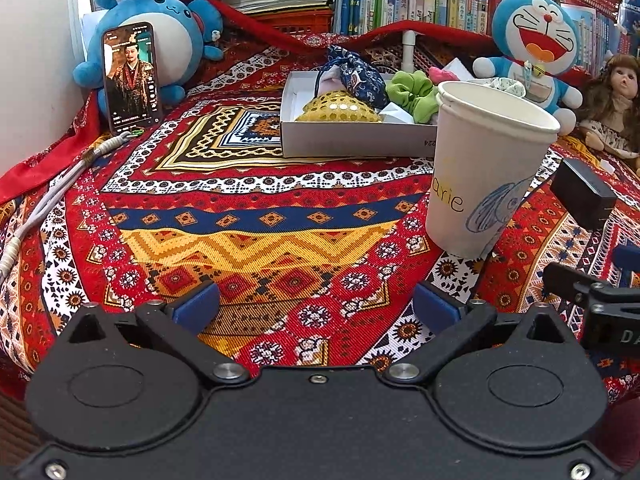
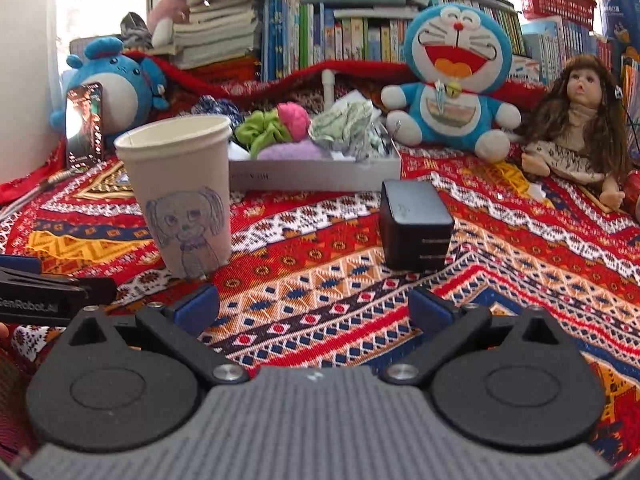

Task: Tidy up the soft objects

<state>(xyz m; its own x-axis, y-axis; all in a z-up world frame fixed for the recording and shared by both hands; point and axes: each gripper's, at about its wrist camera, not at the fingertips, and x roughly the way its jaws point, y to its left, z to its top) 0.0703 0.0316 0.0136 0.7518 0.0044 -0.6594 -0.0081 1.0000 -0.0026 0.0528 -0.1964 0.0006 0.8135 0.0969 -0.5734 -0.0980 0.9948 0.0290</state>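
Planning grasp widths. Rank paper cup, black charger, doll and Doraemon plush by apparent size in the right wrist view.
1. Doraemon plush
2. Paper cup and doll: look alike; the cup is nearer, so unranked.
3. Black charger, smallest though near.

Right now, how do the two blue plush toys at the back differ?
The round blue plush sits back left with a phone leaning on it; the cat plush sits back right with nothing leaning on it. The round one's mouth is small; the cat's is wide open, with a bell at its neck. Both sit upright on the patterned cloth.
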